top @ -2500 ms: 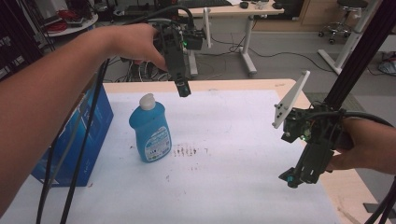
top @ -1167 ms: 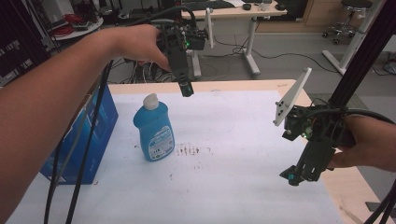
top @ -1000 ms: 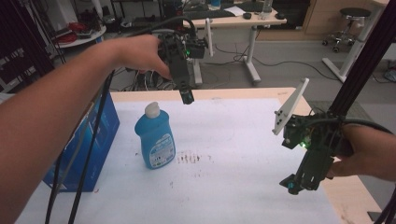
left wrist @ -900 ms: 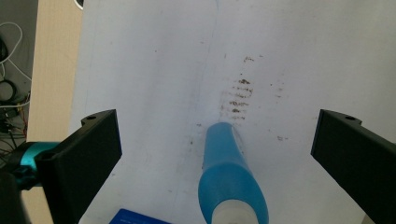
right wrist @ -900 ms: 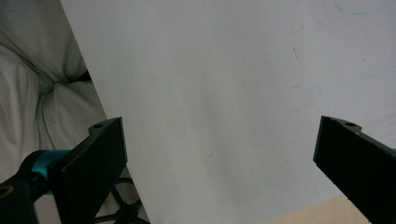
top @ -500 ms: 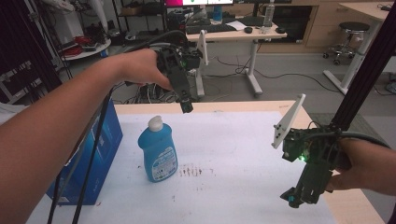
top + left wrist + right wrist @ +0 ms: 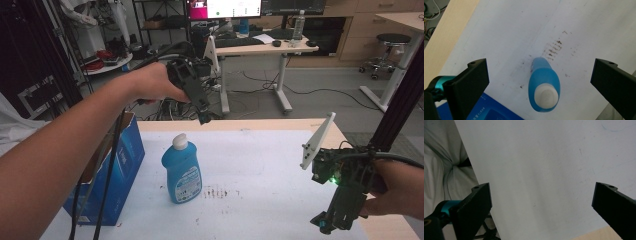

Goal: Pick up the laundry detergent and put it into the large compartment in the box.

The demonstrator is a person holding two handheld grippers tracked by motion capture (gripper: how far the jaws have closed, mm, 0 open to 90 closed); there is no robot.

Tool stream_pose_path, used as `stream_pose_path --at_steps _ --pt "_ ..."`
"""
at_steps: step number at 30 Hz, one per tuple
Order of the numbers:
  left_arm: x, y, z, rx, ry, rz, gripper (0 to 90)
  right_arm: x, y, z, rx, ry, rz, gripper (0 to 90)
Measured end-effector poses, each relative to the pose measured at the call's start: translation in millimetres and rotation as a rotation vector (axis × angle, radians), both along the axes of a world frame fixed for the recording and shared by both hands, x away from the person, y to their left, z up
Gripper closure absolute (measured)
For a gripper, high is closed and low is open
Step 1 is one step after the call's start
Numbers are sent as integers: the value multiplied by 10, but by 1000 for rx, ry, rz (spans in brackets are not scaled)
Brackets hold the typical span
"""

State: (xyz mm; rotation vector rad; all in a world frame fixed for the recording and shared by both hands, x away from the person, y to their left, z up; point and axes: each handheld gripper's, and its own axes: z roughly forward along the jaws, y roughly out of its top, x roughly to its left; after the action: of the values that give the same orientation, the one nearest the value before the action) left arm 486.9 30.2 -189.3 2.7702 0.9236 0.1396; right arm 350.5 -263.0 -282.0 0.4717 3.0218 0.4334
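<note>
A blue dish-soap bottle (image 7: 182,171) with a white cap stands upright on the white table sheet (image 7: 260,155), left of the middle. My left gripper (image 7: 204,118) hovers well above and behind it, pointing down. In the left gripper view the bottle (image 7: 544,88) sits below, between the wide-open jaws, untouched. My right gripper (image 7: 327,224) hangs low over the sheet near the front right, open, with nothing between its jaws. The right gripper view looks down on the bare white sheet (image 7: 544,170).
A blue cardboard box (image 7: 112,172) stands at the table's left edge, close to the bottle. Brown specks (image 7: 220,192) mark the sheet right of the bottle. Desks, a stool and cables lie beyond the far edge. A black frame post (image 7: 400,105) rises at right.
The left hand and its gripper have risen and drifted slightly right above the bottle. The right gripper has shifted a little toward the front. The bottle and box stay put.
</note>
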Motion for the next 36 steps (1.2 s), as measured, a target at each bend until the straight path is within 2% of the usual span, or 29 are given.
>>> stream_pose_path --at_steps 6,12,19,26,36 --pt "-58 104 -19 -8 17 79 17 8 32 -4 -1 -2 7 18" --pt "-101 198 -104 -15 43 119 16 17 63 -22 -1 -3 18 18" --pt "-143 245 -173 -23 63 141 17 16 68 -30 -4 -2 26 18" --pt "-185 256 -225 -6 70 132 17 9 65 -28 -3 -8 31 18" --pt "-223 269 -414 -7 91 139 17 -4 73 -43 -3 -4 28 18"
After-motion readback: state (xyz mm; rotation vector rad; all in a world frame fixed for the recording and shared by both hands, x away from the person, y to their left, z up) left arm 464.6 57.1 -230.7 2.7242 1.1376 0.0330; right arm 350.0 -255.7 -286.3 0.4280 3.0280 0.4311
